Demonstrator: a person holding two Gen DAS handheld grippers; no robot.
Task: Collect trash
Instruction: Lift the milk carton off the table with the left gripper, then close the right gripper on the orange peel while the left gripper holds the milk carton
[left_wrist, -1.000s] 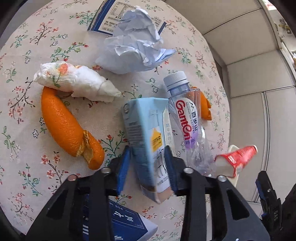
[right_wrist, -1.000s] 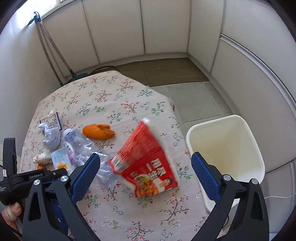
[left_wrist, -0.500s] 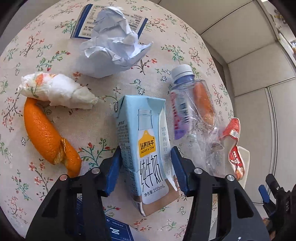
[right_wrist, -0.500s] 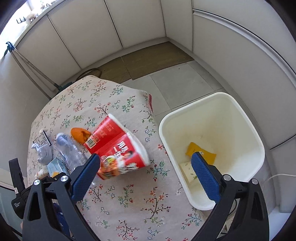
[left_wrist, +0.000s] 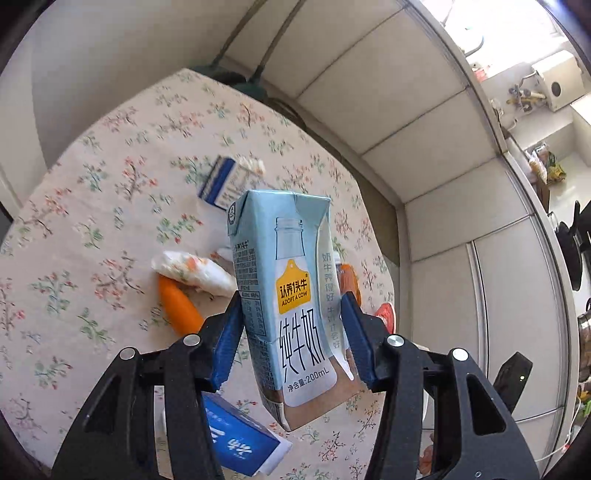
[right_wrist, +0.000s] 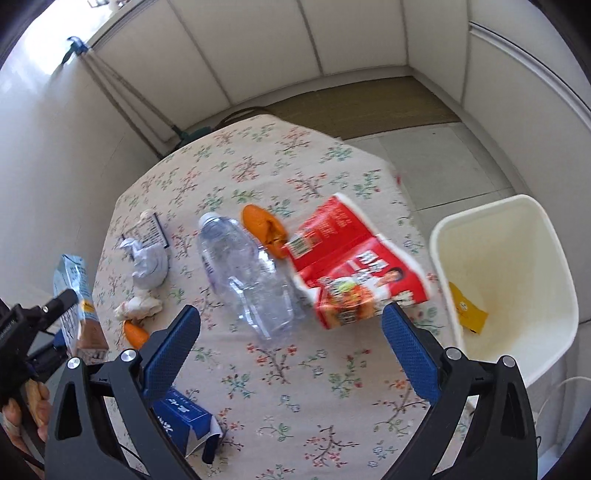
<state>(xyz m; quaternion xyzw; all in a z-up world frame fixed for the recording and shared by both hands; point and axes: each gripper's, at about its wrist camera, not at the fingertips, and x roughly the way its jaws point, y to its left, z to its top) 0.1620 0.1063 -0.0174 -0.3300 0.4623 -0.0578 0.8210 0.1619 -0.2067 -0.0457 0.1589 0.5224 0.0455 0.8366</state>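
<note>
Milk carton (left_wrist: 291, 299) clamped in the left gripper (left_wrist: 291, 325), lifted clear of the bench (left_wrist: 92, 221); right gripper (right_wrist: 291, 354) spread wide, holding nothing.

The carton sits upright between the blue pads, gripped at its lower half, tilted slightly; it is pale blue with a bottle outline, a yellow tag reading "ADOPT A COW", and a brown base; the right gripper hangs over the floral bench above a crushed clear bottle (right_wrist: 247, 273) and a red noodle packet (right_wrist: 354, 266), which lies near the bench edge beside the white bin (right_wrist: 517, 295); orange peel (right_wrist: 264, 229), crumpled paper (right_wrist: 149, 264) and a blue box (right_wrist: 184, 417) lie around.
</note>
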